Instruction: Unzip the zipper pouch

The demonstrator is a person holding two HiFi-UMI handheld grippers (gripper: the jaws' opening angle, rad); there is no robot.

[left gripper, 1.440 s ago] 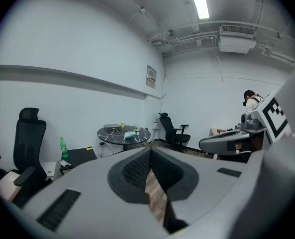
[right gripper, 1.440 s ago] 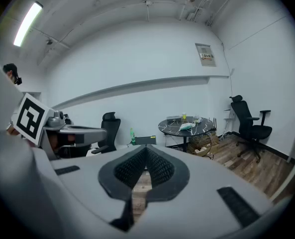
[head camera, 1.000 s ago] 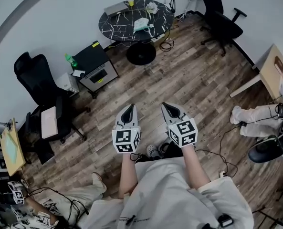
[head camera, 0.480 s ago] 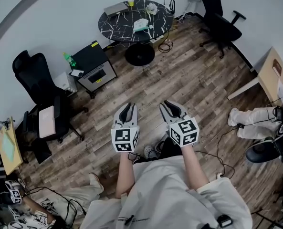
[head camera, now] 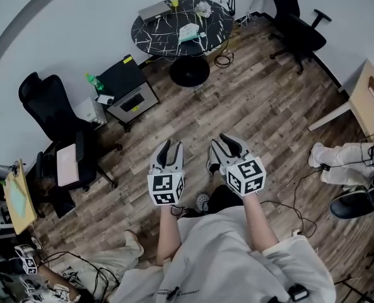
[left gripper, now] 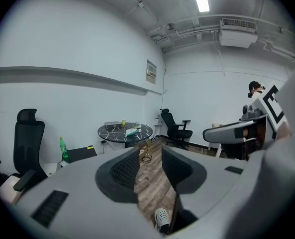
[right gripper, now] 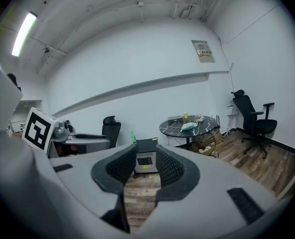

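Observation:
A pale teal flat item (head camera: 188, 33), possibly the zipper pouch, lies on the round black marble-patterned table (head camera: 155, 30) at the far side of the room; it also shows small in the left gripper view (left gripper: 132, 131) and the right gripper view (right gripper: 188, 126). I hold both grippers side by side over the wooden floor, far from the table. My left gripper (head camera: 168, 151) and my right gripper (head camera: 223, 145) have just been opening. Between the left gripper's (left gripper: 150, 156) pads, and between the right gripper's (right gripper: 146, 158) pads, only the floor and the room beyond show.
A black cabinet (head camera: 127, 87) with a green bottle (head camera: 93, 79) stands by the wall. Black office chairs (head camera: 51, 115) (head camera: 297, 24) sit left and back right. A wooden desk (head camera: 366, 96) and a seated person's legs (head camera: 341, 163) are at right. Cables (head camera: 221, 59) lie near the table's foot.
Both grippers went from shut to open, with nothing between the jaws. Both hands shifted slightly lower in the head view.

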